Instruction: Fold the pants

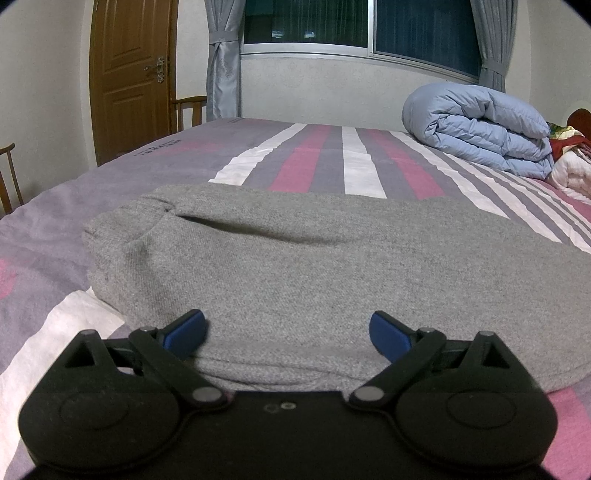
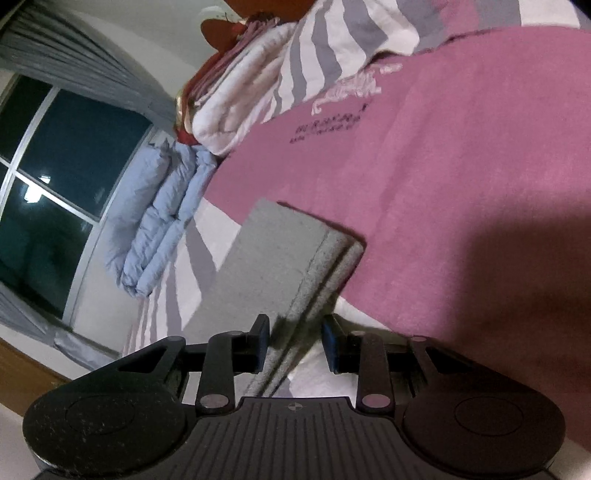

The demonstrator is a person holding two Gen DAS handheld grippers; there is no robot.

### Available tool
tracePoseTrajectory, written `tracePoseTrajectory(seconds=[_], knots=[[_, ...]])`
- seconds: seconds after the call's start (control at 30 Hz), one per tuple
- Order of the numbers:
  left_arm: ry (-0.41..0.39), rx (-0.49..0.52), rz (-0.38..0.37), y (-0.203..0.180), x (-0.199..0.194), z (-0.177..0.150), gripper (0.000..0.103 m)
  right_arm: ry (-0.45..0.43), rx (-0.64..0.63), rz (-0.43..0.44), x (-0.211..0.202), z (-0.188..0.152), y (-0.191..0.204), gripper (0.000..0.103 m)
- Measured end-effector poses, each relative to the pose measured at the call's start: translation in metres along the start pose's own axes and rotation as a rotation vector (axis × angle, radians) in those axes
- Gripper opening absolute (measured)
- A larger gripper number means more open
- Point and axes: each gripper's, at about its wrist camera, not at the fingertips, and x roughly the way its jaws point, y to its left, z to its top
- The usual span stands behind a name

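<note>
The grey pants [image 1: 314,258] lie folded into a thick pad on the striped bed sheet [image 1: 314,155]. My left gripper [image 1: 288,332] hovers over their near edge, open, its blue pads [image 1: 188,332] spread wide with only cloth below them. The right wrist view is rolled sideways. In it the pants [image 2: 266,258] show a flat grey face and a stacked folded edge, which runs between the two pads of my right gripper [image 2: 295,343]. That gripper is shut on the stacked layers at the end of the pants.
A rolled light-blue duvet [image 1: 480,129] and a white blanket pile [image 1: 572,170] sit at the far right of the bed, under a dark window [image 1: 369,26]. A wooden door [image 1: 129,74] and chairs [image 1: 190,110] stand beyond the bed's left side.
</note>
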Motion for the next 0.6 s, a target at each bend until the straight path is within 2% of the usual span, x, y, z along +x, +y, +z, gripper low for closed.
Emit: tracePoseTrajectory(seconds=[0.07,0.1,0.13,0.27,0.37,0.47,0.6], knots=[[0.0,-0.001,-0.001,0.0,0.0,0.0,0.09,-0.003,-0.016,0.002,0.007,0.002,0.001,0.031],[0.0,-0.001,-0.002,0.0,0.0,0.0,0.09,-0.001,-0.045,-0.006,0.011,0.004,0.003,0.027],[0.001,-0.001,-0.002,0.0,0.0,0.0,0.09,0.004,-0.056,-0.025,0.014,0.005,0.003,0.013],[-0.016,-0.011,-0.012,0.003,-0.004,0.0,0.09,0.021,-0.07,-0.051,0.017,0.008,0.01,0.012],[-0.071,-0.048,-0.025,0.012,-0.017,0.001,0.09,0.007,-0.107,-0.063,0.01,0.005,0.019,0.012],[-0.124,-0.095,0.025,0.029,-0.032,0.002,0.091,-0.033,-0.158,-0.035,-0.003,-0.001,0.041,0.011],[-0.107,-0.186,0.084,0.058,-0.041,-0.001,0.093,-0.047,-0.249,0.044,-0.011,-0.02,0.088,0.011]])
